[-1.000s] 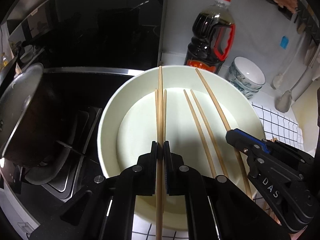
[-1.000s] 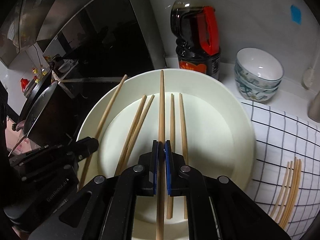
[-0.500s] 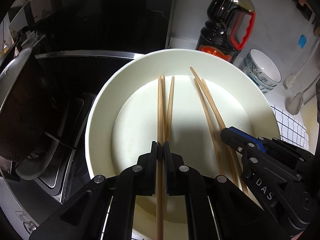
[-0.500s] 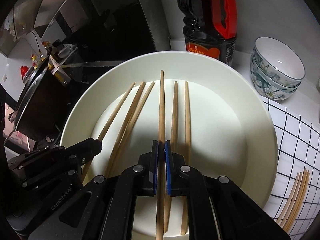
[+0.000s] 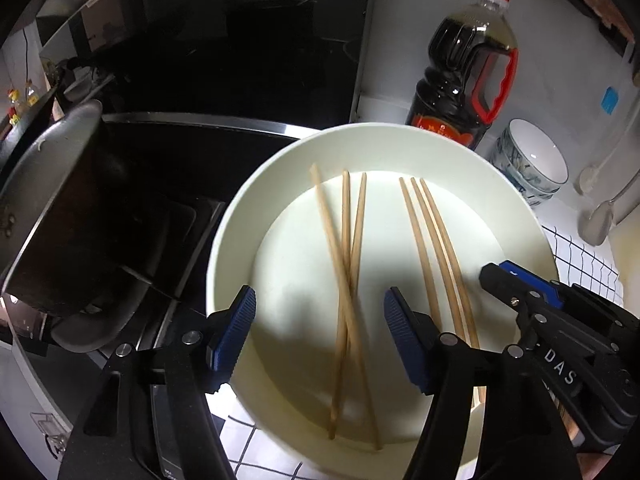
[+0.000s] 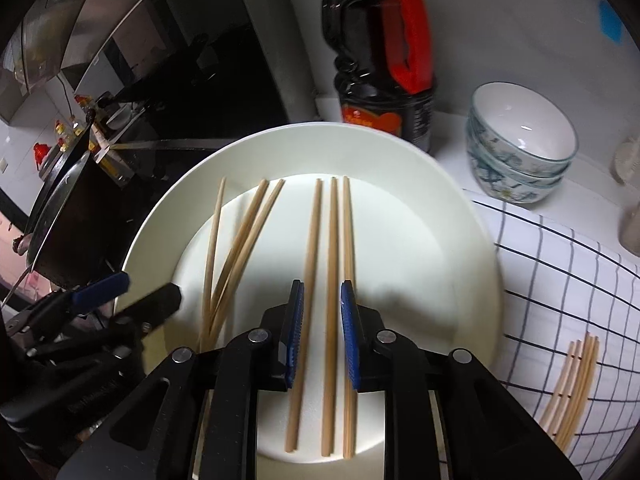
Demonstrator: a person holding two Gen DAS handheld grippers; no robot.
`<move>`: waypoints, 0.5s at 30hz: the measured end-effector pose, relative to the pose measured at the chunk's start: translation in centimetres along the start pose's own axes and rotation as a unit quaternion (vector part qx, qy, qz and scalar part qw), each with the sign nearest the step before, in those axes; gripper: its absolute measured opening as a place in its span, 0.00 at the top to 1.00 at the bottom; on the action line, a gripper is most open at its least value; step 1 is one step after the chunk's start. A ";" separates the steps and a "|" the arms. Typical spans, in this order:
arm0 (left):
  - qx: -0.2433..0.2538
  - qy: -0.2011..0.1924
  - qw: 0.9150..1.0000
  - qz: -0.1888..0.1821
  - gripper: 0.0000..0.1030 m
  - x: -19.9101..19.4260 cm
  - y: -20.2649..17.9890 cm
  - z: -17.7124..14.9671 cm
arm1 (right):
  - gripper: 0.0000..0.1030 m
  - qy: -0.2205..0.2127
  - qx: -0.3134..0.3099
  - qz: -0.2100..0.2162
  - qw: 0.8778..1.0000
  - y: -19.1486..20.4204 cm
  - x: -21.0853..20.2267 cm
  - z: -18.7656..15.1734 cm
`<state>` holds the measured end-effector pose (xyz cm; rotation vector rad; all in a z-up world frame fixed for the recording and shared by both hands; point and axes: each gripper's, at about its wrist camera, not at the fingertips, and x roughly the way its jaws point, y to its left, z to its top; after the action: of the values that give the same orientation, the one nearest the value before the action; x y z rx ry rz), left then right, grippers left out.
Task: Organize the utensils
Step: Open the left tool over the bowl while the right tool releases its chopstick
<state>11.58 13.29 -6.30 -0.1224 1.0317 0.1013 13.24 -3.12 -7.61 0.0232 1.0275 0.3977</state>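
Observation:
A white plate (image 5: 240,216) (image 6: 460,216) holds several wooden chopsticks in two groups. The left group (image 5: 348,264) (image 6: 236,240) lies crossed; the right group (image 5: 436,248) (image 6: 330,256) lies nearly parallel. My left gripper (image 5: 320,312) is open wide over the left group, holding nothing. My right gripper (image 6: 322,304) is open, its jaws either side of a chopstick lying on the plate. The right gripper shows in the left wrist view (image 5: 516,276), and the left gripper in the right wrist view (image 6: 132,292).
A soy sauce bottle (image 5: 464,76) (image 6: 384,60) stands behind the plate. Stacked patterned bowls (image 5: 532,160) (image 6: 520,140) sit at right. More chopsticks (image 6: 572,388) lie on a checked cloth (image 6: 560,272). A dark pot (image 5: 60,208) and stove are on the left.
Both grippers have opened and let go of their chopsticks, which now lie on the plate. The left one fell crossed over its group.

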 end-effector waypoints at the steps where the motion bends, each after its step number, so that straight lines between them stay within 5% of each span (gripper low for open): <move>1: -0.001 -0.001 1.000 0.001 0.32 -0.2 0.1 -0.1 | 0.79 -0.002 0.003 -0.001 1.000 -0.2 -0.3 -0.2; 15: -0.015 -0.010 1.000 -0.002 0.17 -3.3 1.5 -0.8 | 0.58 -0.018 0.019 -0.006 1.000 0.1 -3.9 -2.6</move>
<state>9.01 14.61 -3.90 -0.1511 1.0104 0.1146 9.30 -4.79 -5.70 0.0576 0.9985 0.3659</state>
